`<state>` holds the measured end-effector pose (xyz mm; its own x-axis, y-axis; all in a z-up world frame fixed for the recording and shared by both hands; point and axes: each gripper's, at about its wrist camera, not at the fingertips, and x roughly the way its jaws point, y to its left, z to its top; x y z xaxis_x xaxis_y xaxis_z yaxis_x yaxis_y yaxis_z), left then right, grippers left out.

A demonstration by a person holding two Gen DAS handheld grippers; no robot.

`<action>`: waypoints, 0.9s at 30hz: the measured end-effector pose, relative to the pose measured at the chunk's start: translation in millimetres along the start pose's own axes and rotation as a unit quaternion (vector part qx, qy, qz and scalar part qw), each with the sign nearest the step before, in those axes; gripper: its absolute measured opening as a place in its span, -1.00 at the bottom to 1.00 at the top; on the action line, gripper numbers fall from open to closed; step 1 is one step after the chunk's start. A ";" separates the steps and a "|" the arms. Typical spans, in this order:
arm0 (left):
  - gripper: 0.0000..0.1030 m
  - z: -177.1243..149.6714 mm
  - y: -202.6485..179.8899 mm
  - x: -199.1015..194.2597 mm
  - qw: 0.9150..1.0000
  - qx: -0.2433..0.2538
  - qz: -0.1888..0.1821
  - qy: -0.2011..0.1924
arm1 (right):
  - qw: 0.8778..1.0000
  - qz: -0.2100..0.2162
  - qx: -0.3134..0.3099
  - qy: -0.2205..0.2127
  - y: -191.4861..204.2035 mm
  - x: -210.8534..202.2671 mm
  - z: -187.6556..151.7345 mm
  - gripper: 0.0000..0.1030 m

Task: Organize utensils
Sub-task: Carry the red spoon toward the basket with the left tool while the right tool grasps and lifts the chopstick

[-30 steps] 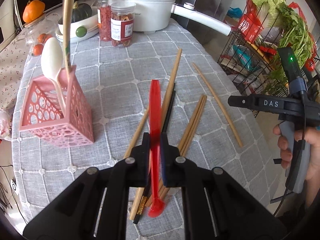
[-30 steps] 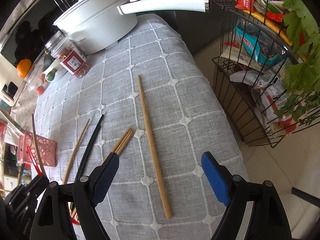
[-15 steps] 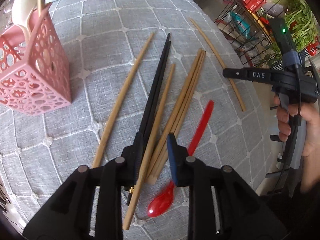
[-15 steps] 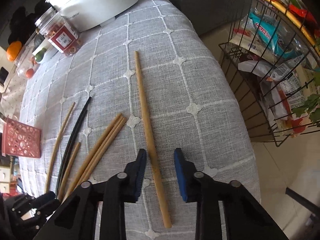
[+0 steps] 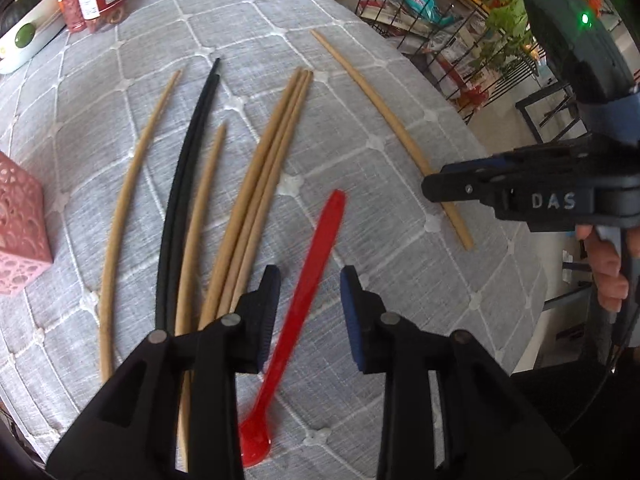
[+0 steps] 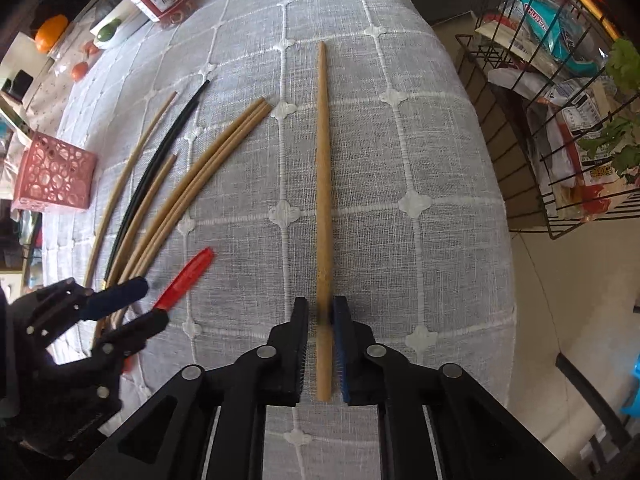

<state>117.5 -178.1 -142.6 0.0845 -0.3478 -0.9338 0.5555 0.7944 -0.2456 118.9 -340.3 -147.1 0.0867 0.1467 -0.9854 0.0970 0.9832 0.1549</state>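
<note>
Right gripper (image 6: 320,344) is pinching the lone chopstick (image 6: 323,184) at its near end for pickup. Left gripper (image 5: 310,300) is hovering spread over red spoon (image 5: 296,308), straddling its handle.

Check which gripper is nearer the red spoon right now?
Left. The left gripper is open with its fingers straddling the red spoon; the right gripper is off to the side, closed around a lone wooden chopstick.

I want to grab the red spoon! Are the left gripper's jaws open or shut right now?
Open. The left gripper has a wide gap between its jaws, and the red spoon lies flat on the tablecloth between them, untouched.
</note>
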 end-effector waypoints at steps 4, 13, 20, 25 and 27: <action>-0.27 3.1 -13.1 2.9 0.999 0.032 0.034 -0.003 | 0.999 0.002 0.026 -0.032 -13.4 -9.5 5.0 0.04; -0.77 0.5 -6.7 -10.7 0.994 0.039 0.096 -0.033 | 0.994 0.002 0.047 -0.101 -23.2 -11.3 39.7 0.04; -0.77 -10.8 17.7 -66.0 0.989 -0.003 0.097 -0.109 | 0.988 -0.025 0.047 -0.143 -18.3 -3.6 67.8 -0.10; -0.77 -20.1 30.8 -86.2 0.985 -0.043 0.094 -0.141 | 0.986 -0.092 0.017 -0.136 -3.9 8.7 71.4 -0.28; -0.77 -24.3 37.0 -93.2 0.983 -0.056 0.093 -0.151 | 0.986 -0.103 0.004 -0.132 3.2 9.6 70.7 -0.49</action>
<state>110.1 -104.2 -71.0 0.4277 -0.3095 -0.8493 0.4147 0.9020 -0.1199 190.1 -343.5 -151.1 0.3185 -0.0912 -0.9435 0.1468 0.9881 -0.0459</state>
